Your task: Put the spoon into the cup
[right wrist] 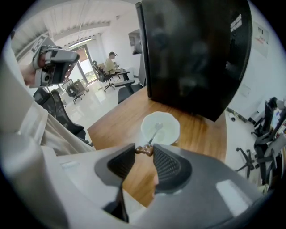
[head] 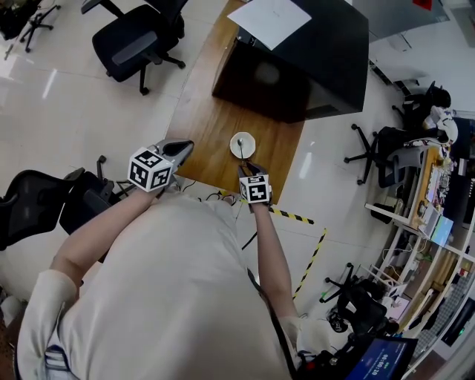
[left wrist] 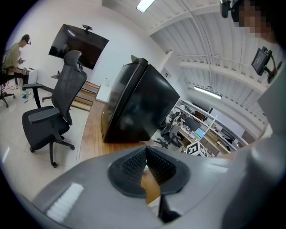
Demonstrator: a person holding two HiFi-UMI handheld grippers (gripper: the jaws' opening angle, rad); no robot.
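Note:
A white cup stands on the wooden table near its front edge. The metal spoon leans in the cup, its bowl inside and its brown handle end sticking out toward me. My right gripper points steeply down just in front of the cup. In the right gripper view the right gripper is shut on that handle end. My left gripper hovers at the table's left edge, apart from the cup. The left gripper has its tips together and holds nothing.
A large black box fills the back of the table right behind the cup, with a white sheet on top. Black office chairs stand on the pale floor to the left. Yellow-black tape marks the floor at the right.

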